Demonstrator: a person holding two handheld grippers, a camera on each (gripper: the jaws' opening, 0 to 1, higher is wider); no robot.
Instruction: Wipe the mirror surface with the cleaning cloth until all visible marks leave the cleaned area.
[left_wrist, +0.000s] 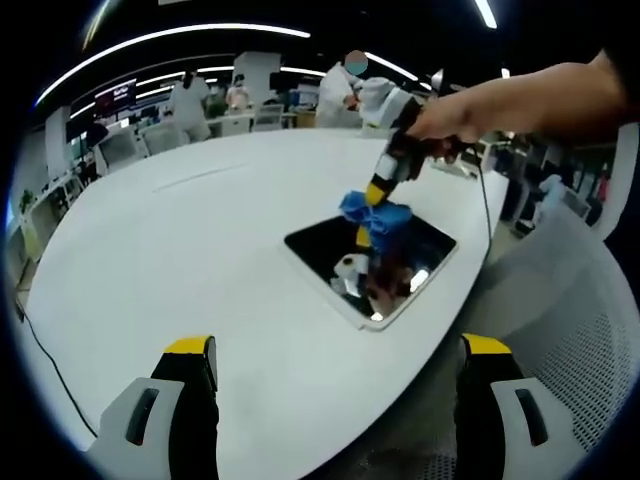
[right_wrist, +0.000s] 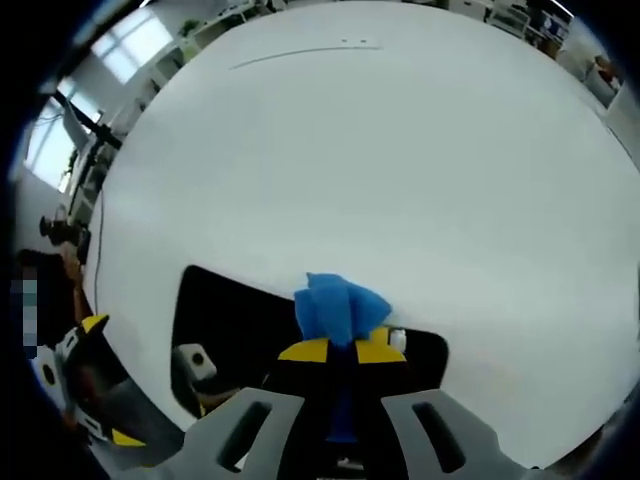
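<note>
A: Where is the mirror (left_wrist: 372, 268) sitting right now?

B: It is lying flat near the edge of the white table (left_wrist: 200, 240), ahead of the left gripper (left_wrist: 335, 400) and a little to its right, its long side running slantwise across the left gripper view.

A: And the cleaning cloth (right_wrist: 340, 305)?

B: The right gripper (right_wrist: 340, 352) is pinching it, jaws closed on the blue bundle, and it is pointing down at the glass. In the left gripper view the cloth (left_wrist: 378, 215) is hanging over the far part of the mirror, at or just above the surface; I cannot tell whether it is touching.

A: What is the left gripper doing?

B: Its jaws are standing wide apart, holding nothing, well short of the mirror.

A: So which hand is nearer?

B: The right one, clearly. I judge the wiping is falling to it, with most of the glass lying on the nearer side of the cloth.
</note>
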